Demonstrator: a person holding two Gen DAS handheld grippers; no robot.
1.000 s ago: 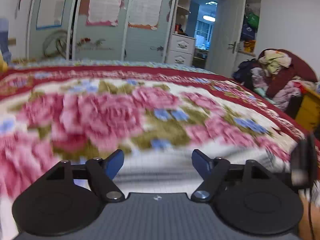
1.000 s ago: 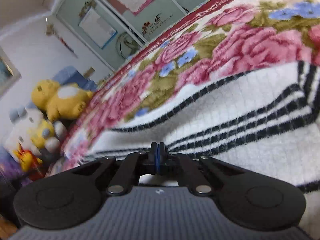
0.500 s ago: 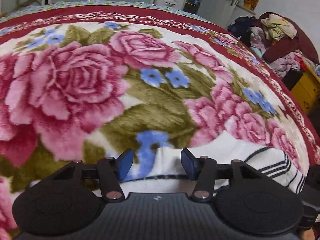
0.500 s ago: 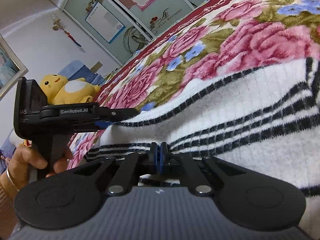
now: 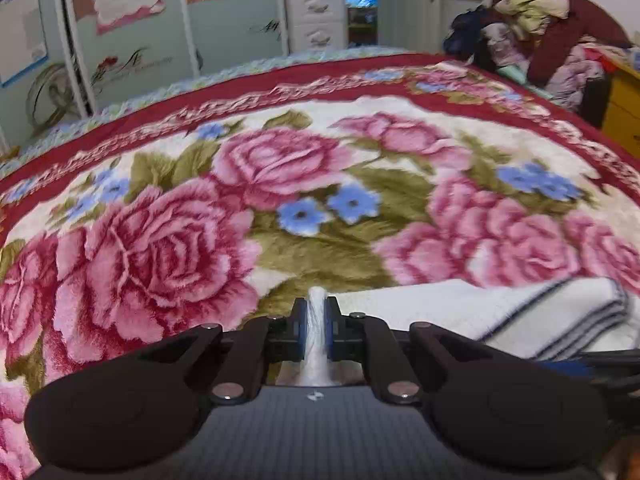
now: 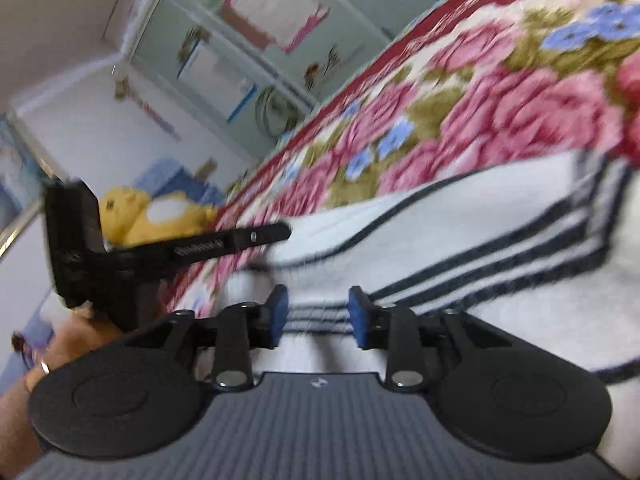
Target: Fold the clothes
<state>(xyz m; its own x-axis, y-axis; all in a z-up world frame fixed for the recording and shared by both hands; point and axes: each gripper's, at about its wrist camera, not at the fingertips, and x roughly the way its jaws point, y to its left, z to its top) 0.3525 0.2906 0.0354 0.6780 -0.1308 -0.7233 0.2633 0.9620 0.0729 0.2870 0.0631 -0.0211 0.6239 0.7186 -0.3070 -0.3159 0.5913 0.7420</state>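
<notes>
A white knit garment with black stripes (image 6: 500, 240) lies folded on the floral blanket (image 5: 280, 184). In the left wrist view my left gripper (image 5: 317, 322) is shut on a white edge of this garment (image 5: 500, 312), whose layered fold stretches off to the right. My right gripper (image 6: 318, 314) is open, its blue pads (image 6: 358, 314) spread just above the striped cloth with only a striped hem showing between them. The left gripper's black body (image 6: 160, 248), held by a hand, appears in the right wrist view at the garment's left corner.
A yellow plush toy (image 6: 152, 216) sits at the bed's far side. A heap of clothes (image 5: 552, 36) is piled on a chair at the right, next to a yellow cabinet (image 5: 624, 112). Wardrobe doors (image 5: 140, 40) and white drawers (image 5: 316, 20) stand behind the bed.
My left gripper came down onto the garment's edge and shut on it. My right gripper, shut on the cloth before, has opened and let go.
</notes>
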